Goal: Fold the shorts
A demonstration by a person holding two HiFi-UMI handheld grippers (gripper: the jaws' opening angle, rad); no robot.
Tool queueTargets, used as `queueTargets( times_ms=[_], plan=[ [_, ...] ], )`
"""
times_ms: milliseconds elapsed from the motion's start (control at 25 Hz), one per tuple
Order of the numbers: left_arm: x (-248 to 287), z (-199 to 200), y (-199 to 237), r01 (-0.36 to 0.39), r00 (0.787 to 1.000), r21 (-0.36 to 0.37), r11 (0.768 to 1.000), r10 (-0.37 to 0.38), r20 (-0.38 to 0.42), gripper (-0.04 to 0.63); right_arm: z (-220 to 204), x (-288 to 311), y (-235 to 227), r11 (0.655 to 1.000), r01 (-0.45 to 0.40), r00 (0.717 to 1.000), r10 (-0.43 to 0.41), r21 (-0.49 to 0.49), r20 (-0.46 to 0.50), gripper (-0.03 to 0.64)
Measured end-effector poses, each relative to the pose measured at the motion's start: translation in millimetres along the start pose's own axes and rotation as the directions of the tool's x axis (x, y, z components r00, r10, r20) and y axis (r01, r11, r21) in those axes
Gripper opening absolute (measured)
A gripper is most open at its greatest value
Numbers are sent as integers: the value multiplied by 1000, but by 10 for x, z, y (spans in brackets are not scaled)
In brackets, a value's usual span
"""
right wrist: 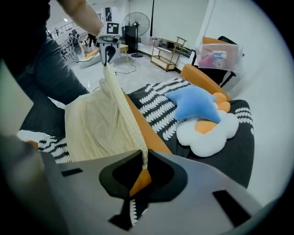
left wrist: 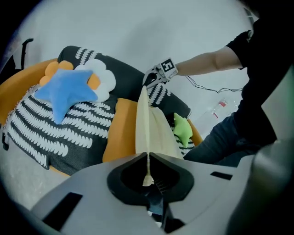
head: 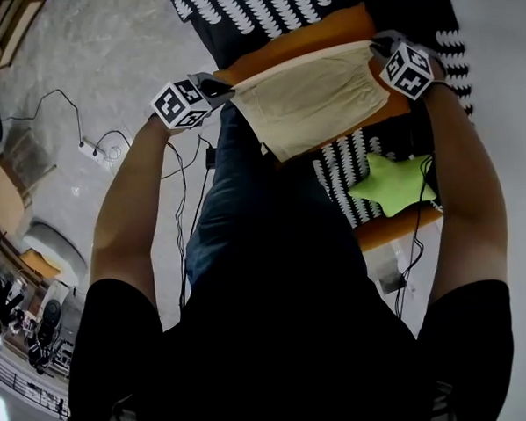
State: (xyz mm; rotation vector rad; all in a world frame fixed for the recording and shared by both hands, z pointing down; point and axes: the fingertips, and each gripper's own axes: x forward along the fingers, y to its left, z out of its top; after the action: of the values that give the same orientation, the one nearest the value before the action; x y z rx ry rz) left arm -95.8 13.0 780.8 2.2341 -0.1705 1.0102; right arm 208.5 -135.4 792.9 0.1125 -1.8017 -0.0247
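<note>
I hold cream shorts (head: 314, 97) stretched in the air between both grippers, above a sofa (head: 262, 20) with a black-and-white patterned cover and orange edges. The left gripper (head: 222, 91) is shut on one top corner of the shorts, the cloth edge (left wrist: 148, 151) pinched between its closed jaws. At the other top corner the right gripper (head: 379, 51) is shut too, a thin fold of cloth (right wrist: 143, 153) caught in its jaws. The shorts (right wrist: 98, 124) hang down as a flat sheet. Each gripper view shows the other gripper at the far end of the taut edge.
A green star cushion (head: 392, 183) lies on the sofa near my right arm. A blue star cushion (right wrist: 195, 103) and a white cloud cushion (right wrist: 206, 131) sit further along. Cables and a power strip (head: 93, 152) lie on the floor at left. A fan (right wrist: 139, 23) stands beyond.
</note>
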Motion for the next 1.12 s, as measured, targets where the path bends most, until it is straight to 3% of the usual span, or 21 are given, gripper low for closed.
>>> queueTargets(
  times_ms=[480,800,1120],
  plan=[
    [580,-230,-1230,63,997,27,998,-64,41,31,-584,-97,835,998,66,997,-66,17,-26,38],
    [1003,-388,-1752,106,994,67,992,-106,-3,31,-839,-26,1152,994,111,993,-111,4,-41,38],
    [1471,-548,-2005,118,991,94,989,-112,-71,31,-1204,144,1465,993,99,991,-104,-59,-89,41]
  ],
)
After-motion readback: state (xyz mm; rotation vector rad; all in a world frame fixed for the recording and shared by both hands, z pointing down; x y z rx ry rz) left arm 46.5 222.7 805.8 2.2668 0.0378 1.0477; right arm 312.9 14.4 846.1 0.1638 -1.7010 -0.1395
